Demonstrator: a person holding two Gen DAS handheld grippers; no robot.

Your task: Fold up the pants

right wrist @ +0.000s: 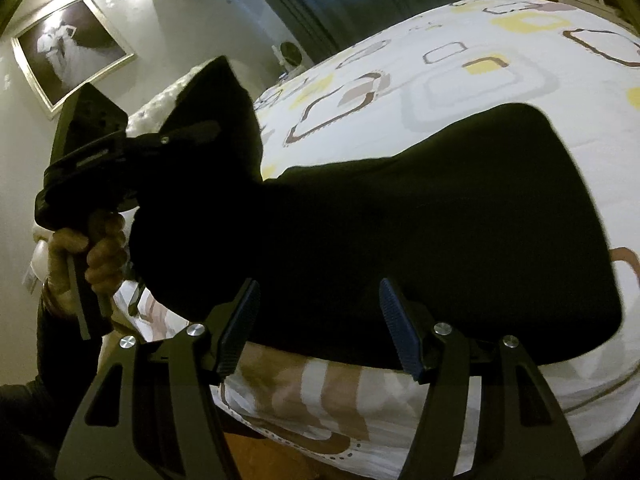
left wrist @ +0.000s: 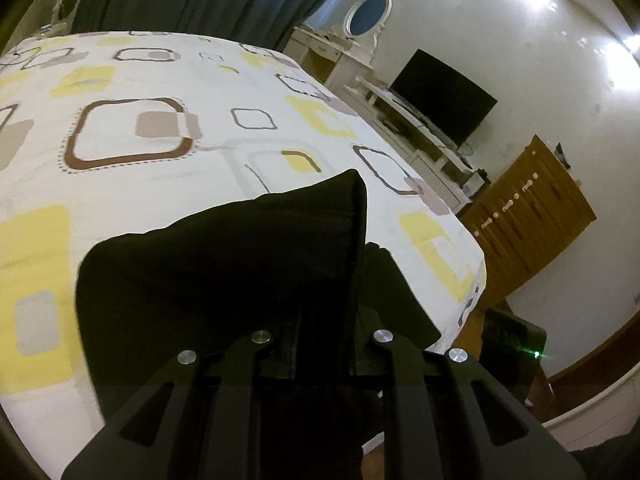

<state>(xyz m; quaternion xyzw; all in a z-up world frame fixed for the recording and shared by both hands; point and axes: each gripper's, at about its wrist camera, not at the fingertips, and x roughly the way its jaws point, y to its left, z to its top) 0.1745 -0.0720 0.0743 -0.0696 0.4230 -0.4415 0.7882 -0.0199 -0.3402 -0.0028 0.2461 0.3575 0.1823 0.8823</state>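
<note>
My left gripper has its fingers clamped together on a bunched corner of the black pants; the cloth rises out of the grip into a peaked fold and drapes away over the bed. From my right wrist camera I see the same gripper from the side, lifted above the mattress with the pants hanging from it, and the person's left hand wrapped round its handle. The rest of the garment lies spread flat on the bed near its near edge.

My right gripper stands wide apart, its blue ribbed pads holding nothing; they hover at the pants' near edge, just above the bedsheet, though I cannot tell whether the tips touch the cloth.

The sheet is white, printed with yellow, brown and grey rounded squares. Beyond the bed in the left view stand a dark television on a white low cabinet, a white dressing table with an oval mirror, and a wooden chest of drawers, its drawers all shut. A framed photograph hangs on the wall in the right view.
</note>
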